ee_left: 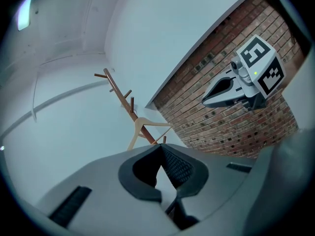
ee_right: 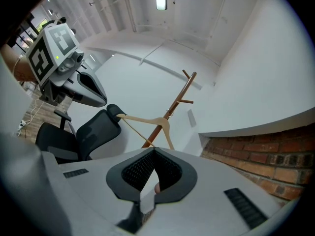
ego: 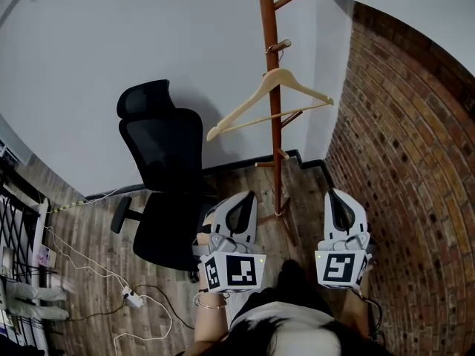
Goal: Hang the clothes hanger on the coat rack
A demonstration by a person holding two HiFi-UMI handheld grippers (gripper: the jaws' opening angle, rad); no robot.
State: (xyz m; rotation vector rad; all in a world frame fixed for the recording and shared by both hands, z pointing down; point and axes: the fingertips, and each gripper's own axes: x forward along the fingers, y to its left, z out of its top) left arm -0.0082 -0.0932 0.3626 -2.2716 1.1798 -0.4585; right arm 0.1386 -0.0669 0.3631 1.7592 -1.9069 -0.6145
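Looking down from the head view, the tall reddish-brown wooden coat rack point(ego: 272, 87) stands in the corner where the plain white wall point(ego: 148, 35) meets the red brick wall point(ego: 401, 162). The pale wooden clothes hanger point(ego: 252, 106) hangs on it by its hook, over a short peg high on the pole, with the long bar tilted down to the left. A black mesh-backed office chair point(ego: 159, 176) stands just left of the rack on the wood-plank floor point(ego: 89, 251), where white cables point(ego: 132, 297) trail. The grey left gripper point(ego: 245, 202) and the grey right gripper point(ego: 338, 199) are held low, side by side, well short of the rack.

In the left gripper view, its dark padded jaws are pressed together with nothing between them. Beyond them the rack and hanger point(ee_left: 145, 129) stand far off, and the right gripper point(ee_left: 206, 100) shows against the brick.

In the right gripper view, this pair is likewise closed up tight and empty. The hanger point(ee_right: 147, 121) hangs on the rack point(ee_right: 177, 100) ahead, the chair point(ee_right: 83, 136) to its left, and the left gripper point(ee_right: 101, 101) above the chair.
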